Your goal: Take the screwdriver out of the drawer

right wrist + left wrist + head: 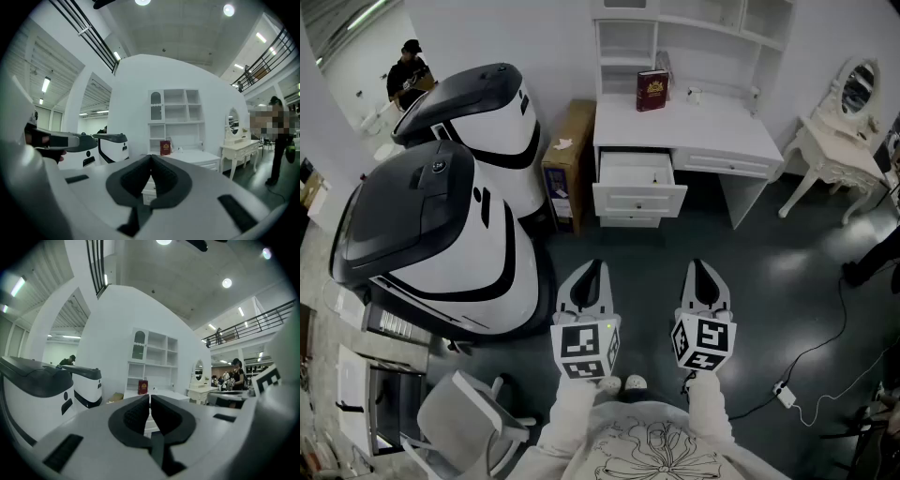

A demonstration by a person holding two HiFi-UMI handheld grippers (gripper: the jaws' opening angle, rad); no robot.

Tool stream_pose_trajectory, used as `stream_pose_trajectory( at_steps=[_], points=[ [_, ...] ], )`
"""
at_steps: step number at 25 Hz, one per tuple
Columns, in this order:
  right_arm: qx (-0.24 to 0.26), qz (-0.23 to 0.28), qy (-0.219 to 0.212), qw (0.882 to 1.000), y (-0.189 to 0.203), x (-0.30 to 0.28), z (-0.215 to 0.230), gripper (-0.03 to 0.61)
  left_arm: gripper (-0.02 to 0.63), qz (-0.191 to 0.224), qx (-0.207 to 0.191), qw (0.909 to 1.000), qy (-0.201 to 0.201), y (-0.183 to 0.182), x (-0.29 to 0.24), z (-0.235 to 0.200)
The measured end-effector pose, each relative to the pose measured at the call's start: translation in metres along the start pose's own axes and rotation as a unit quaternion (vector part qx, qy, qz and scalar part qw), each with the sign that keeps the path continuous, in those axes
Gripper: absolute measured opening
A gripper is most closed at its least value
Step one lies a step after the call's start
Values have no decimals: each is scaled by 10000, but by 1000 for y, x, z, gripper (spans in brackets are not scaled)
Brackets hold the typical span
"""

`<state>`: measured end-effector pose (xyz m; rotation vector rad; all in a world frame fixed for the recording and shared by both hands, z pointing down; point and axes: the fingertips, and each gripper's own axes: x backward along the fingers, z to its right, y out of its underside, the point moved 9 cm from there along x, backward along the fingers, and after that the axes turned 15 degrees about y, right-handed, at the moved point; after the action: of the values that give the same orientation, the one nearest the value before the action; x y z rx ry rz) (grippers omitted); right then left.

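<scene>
Nearest me, 2 grippers are held out about level over the dark floor [769, 272], side by side. The left gripper [594, 269] has its jaws pressed together on nothing; the right gripper [700, 266] is the same, pads closed and empty. So nothing is in hand yet, and I judge this to be the approach step, with the grasp not begun.

Off to my left stand 2 big white-and-black pods [441, 234], near my path but not in it; a cable [825, 328] trails over the floor on my right, and I'd keep my feet away from that.

Further out is the white desk [684, 127]. Its top drawer [639, 200] on the left side is already pulled open, so there is no handle work to do. The screwdriver should be lying inside it. From here I see only a pale drawer bottom with perhaps 1 small dark speck, and I can't honestly call that the tool at this range. A red book [652, 90] stands on the desktop behind, and a cardboard box [567, 159] leans just beside the desk's left flank.

Next move, as I read it: walk in until the drawer sits under 1 gripper, spread that gripper's jaws, tip it downward, and find the screwdriver's handle before closing; the drawer walls leave little room, so the entry needs to come from above.
</scene>
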<state>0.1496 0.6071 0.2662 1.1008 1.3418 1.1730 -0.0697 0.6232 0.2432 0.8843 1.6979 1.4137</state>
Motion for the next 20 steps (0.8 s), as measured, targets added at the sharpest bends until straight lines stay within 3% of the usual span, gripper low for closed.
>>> stream_pose_trajectory(
  at_steps=[20],
  points=[
    [-71,18,-150,9999,8,-22,30,3,14,-38,69,9997,-227,11,-27,19]
  ],
)
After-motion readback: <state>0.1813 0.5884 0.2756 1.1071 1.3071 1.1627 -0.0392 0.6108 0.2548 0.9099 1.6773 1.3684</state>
